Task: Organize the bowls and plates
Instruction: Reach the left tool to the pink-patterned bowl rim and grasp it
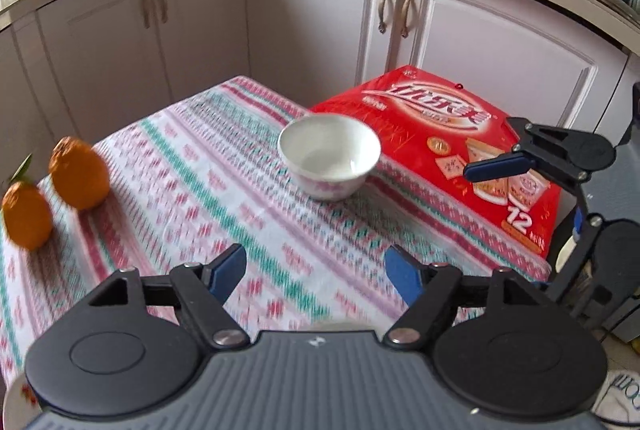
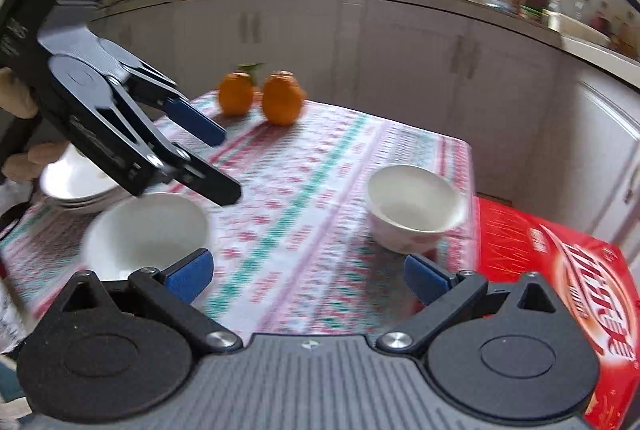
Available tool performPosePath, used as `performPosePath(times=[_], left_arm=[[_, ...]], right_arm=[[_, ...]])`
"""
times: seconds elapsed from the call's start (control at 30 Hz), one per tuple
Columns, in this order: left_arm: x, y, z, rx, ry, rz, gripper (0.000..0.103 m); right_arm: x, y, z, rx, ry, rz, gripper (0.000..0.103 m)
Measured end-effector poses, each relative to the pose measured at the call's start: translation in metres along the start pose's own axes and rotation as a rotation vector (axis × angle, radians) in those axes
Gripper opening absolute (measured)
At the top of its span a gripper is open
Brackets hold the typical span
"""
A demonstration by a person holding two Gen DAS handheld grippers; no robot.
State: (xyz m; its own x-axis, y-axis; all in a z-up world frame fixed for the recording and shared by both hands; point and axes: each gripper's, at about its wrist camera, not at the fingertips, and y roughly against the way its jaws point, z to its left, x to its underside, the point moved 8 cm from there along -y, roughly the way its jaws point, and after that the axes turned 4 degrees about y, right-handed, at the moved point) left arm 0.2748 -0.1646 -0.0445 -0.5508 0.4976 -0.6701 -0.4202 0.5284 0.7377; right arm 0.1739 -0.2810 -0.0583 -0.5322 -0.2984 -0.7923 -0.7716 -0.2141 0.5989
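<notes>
Both the left gripper and the right gripper stand open and empty above the table. The far bowl by the red box looks next to collect: it likely needs carrying to the near bowl beside the plates

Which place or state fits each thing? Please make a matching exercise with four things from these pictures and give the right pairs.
Things:
1. near bowl
2. far bowl
3. oranges
4. plates

Places or states:
A. stacked at the left edge of the table, behind the left gripper
B. side by side at the table's far end in the right wrist view
C. next to the red box
D. just below the left gripper's tips, not gripped

Pairs: 1-D, 2-C, 3-B, 4-A
</notes>
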Motion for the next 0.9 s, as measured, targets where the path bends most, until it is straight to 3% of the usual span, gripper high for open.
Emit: performPosePath(times=[0.2,0.47,0.73,0.9], left_arm=[[-0.034,-0.043,0.002,0.03,-0.033,0.016,0.076],[-0.064,-0.096,0.013,0.066,-0.025,0.031,0.076],[-0.074,-0.14,0.023,0.095,0.01,0.066,0.074],[-0.077,-0.158,0.028,0.1,0.033,0.089,0.065]], right_arm=[[0.007,-0.027,-0.038,0.066,-0.018,0.035,0.103],[0.005,-0.074,-0.07,0.091,-0.013,0.063,0.103],[0.001,-0.105,-0.086,0.086,0.001,0.069,0.103],[0.003,-0.117,-0.09,0.076,0.005,0.078,0.102]])
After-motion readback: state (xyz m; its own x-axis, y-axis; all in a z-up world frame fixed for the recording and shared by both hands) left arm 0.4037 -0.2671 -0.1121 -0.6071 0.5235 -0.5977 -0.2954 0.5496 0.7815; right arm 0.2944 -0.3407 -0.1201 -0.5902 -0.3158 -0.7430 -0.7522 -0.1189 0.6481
